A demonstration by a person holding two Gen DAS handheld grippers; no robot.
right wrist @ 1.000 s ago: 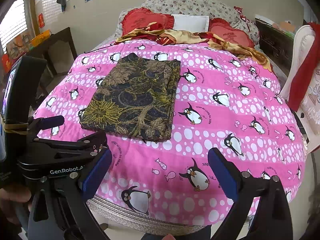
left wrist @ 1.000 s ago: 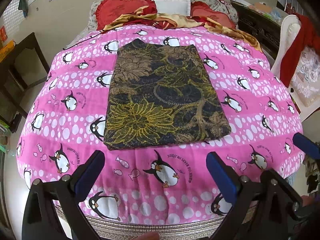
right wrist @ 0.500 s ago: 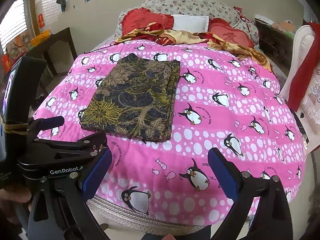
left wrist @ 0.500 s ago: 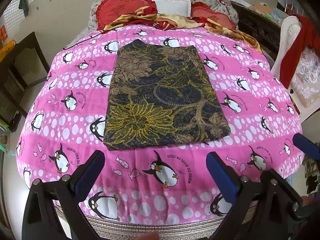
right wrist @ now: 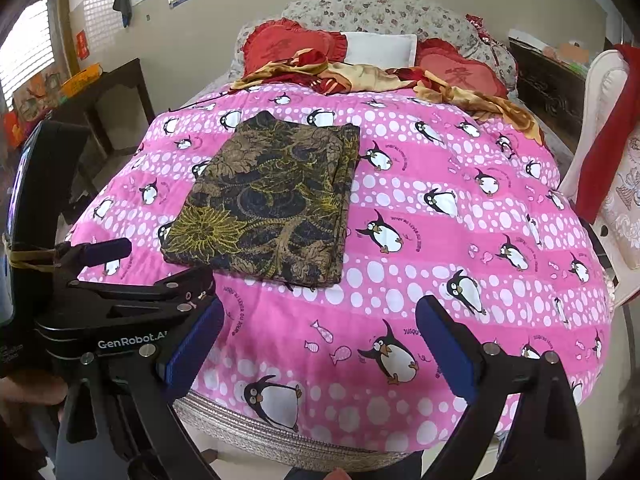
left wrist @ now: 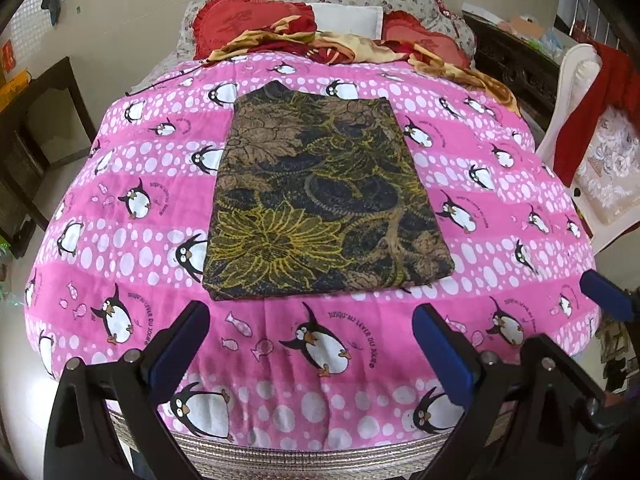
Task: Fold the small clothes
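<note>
A dark garment with a yellow and brown flower print [left wrist: 320, 204] lies folded into a flat rectangle on the pink penguin quilt [left wrist: 132, 240]. It also shows in the right wrist view [right wrist: 272, 204], left of centre. My left gripper [left wrist: 310, 344] is open and empty, held over the near edge of the bed, short of the garment's near hem. My right gripper [right wrist: 320, 340] is open and empty, to the right of the left one and farther right of the garment. The left gripper's body [right wrist: 120, 320] shows at the left of the right wrist view.
Red pillows [left wrist: 248, 20] and a crumpled gold and red cloth [left wrist: 340, 46] lie at the head of the bed. A white chair with red cloth [left wrist: 592, 120] stands on the right. A dark wooden table [right wrist: 108, 96] stands on the left.
</note>
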